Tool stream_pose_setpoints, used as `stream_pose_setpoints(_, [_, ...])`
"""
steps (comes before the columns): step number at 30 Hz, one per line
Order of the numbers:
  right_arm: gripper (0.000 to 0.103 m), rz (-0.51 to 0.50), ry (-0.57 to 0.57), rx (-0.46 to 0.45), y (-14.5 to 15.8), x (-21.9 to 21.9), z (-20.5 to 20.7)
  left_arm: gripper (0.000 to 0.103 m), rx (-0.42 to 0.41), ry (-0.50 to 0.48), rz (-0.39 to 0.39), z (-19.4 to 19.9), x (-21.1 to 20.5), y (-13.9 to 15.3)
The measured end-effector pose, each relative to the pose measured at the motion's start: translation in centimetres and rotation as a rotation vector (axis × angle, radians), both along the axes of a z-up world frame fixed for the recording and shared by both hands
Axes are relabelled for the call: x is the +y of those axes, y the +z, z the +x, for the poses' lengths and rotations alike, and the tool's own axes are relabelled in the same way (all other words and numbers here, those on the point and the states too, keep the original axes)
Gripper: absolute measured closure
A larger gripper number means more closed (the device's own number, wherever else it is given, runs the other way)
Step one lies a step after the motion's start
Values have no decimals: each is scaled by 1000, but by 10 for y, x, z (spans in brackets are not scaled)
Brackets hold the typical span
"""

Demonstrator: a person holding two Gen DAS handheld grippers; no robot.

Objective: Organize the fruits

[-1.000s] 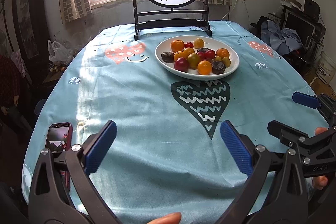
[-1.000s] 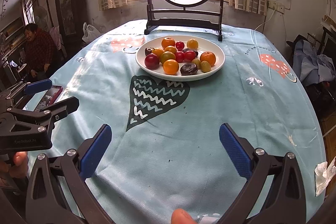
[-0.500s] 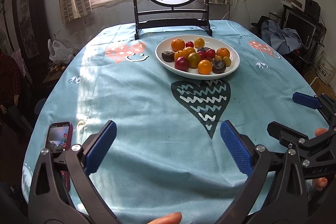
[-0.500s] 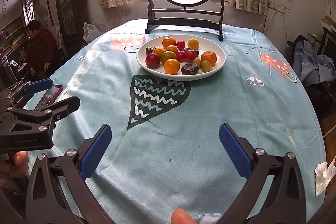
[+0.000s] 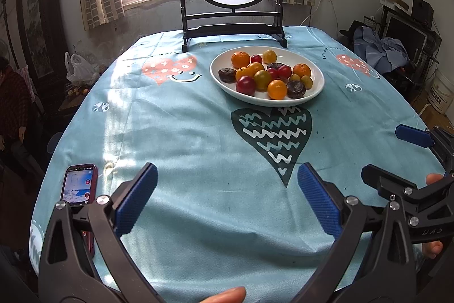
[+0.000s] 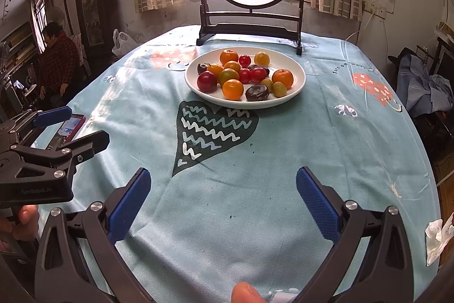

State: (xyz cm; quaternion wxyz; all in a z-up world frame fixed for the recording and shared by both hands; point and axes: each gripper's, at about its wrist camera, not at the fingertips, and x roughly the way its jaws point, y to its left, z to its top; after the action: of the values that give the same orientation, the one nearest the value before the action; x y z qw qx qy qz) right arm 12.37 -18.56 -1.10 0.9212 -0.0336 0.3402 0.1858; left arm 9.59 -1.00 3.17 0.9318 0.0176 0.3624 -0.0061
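I hold my left gripper (image 5: 224, 200) and right gripper (image 6: 221, 202), jaws spread and empty, near the tabletop's front edge, while small, round, likely slippery, bruisable fruits (image 5: 262, 75), best pinched across their middles, fill the white plate (image 5: 317, 75) toward its far edge.

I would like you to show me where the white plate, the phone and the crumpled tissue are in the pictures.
white plate (image 5: 317, 75), left wrist view, bare right inner rim.
phone (image 5: 79, 183), left wrist view, middle of the lit screen.
crumpled tissue (image 6: 435, 239), right wrist view, centre of the white wad at the table's right edge.
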Motion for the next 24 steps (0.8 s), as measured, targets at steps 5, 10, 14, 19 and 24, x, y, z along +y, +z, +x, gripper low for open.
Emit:
stream_pose_setpoints(5, [1, -1, 1, 0, 0, 0, 0, 2, 0, -1, 0, 0, -1, 0])
stream_pose_setpoints(10, [1, -2, 2, -1, -2, 2, -1, 2, 0, 0, 0, 0, -1, 0])
stream_pose_setpoints(14, [1, -2, 2, 0, -3, 3, -1, 2, 0, 1, 1, 0, 0, 0])
stream_pose_setpoints(19, [1, -2, 2, 0, -2, 2, -1, 2, 1, -1, 2, 0, -1, 1])
stream_pose_setpoints(24, [1, -3, 2, 0, -2, 3, -1, 2, 0, 0, 4, 0, 0, -1])
